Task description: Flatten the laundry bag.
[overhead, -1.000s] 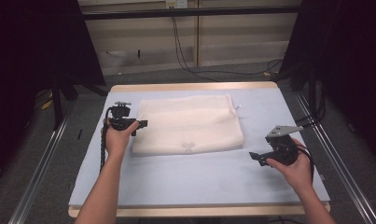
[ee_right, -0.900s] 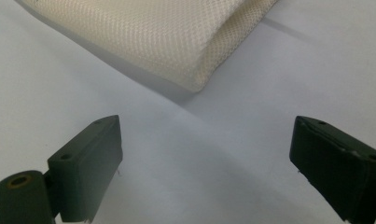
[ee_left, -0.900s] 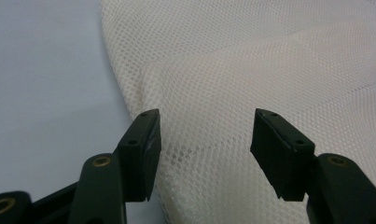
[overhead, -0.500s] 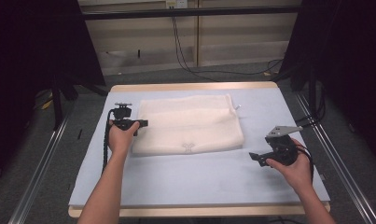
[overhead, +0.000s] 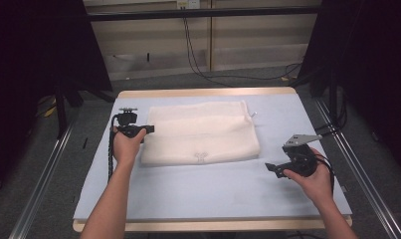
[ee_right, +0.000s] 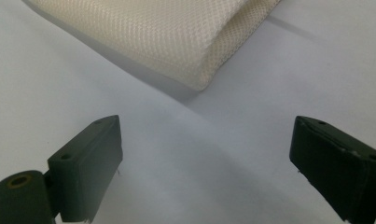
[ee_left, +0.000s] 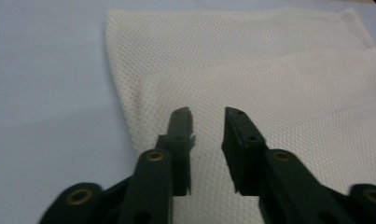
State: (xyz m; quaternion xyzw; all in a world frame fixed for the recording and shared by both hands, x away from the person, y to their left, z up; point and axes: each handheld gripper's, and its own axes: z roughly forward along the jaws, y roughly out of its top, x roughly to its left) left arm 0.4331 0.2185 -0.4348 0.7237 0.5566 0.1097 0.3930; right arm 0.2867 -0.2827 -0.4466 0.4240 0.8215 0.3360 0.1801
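The left gripper (overhead: 147, 130) had its jaws a narrow gap apart, having just been closing and then easing slightly wider. In the left gripper view (ee_left: 209, 135) they hovered over the cloth's (ee_left: 269, 79) left edge with nothing pinched between the pads — whether the tips brushed the mesh could not be told. The right gripper (overhead: 271, 168) sat well off the cloth's near right corner, jaws spread wide and empty over bare worktop (overhead: 213, 189); the right gripper view (ee_right: 204, 163) showed that corner ahead, apart from the jaws.

The cloth (overhead: 200, 132) was cream, open-weave mesh, folded into a flat rectangle with a second layer lying over the lower one, its fold step clear in the left gripper view. A small mark sat at the middle of its near edge, and a short tag stuck out at its far right corner. It lay toward the far half of the worktop, slightly left of centre.

Around the cloth — open pale-blue surface in front and to the right, a narrower strip to the left, and the wooden rim just beyond its far edge.
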